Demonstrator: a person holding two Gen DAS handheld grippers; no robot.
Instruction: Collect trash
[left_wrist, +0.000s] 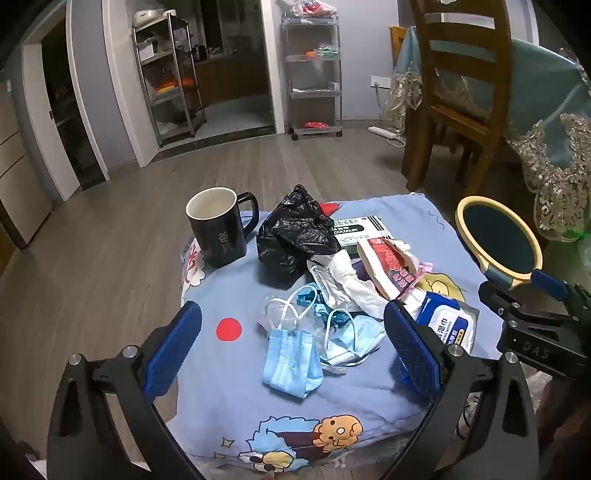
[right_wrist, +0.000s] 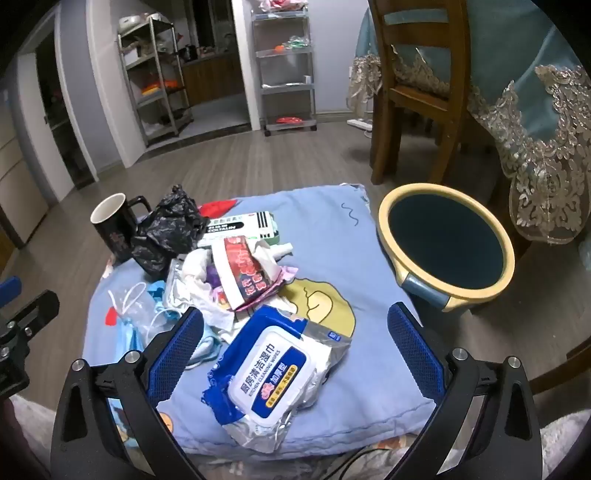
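Trash lies on a blue cartoon cushion (left_wrist: 229, 373): blue face masks (left_wrist: 291, 360), a black plastic bag (left_wrist: 295, 236), crumpled white tissue (left_wrist: 351, 280), a torn red-and-white packet (left_wrist: 388, 264) and a wet-wipes pack (right_wrist: 273, 373). My left gripper (left_wrist: 293, 349) is open and empty, its fingers on either side of the masks. My right gripper (right_wrist: 295, 350) is open and empty, its fingers on either side of the wipes pack. A yellow-rimmed bin (right_wrist: 447, 243) stands to the cushion's right.
A black mug (left_wrist: 219, 227) stands at the cushion's far left. A green-and-white box (left_wrist: 364, 229) lies behind the trash. A wooden chair (right_wrist: 417, 88) and a lace-trimmed tablecloth (right_wrist: 546, 155) stand behind the bin. Wire shelves stand by the far wall.
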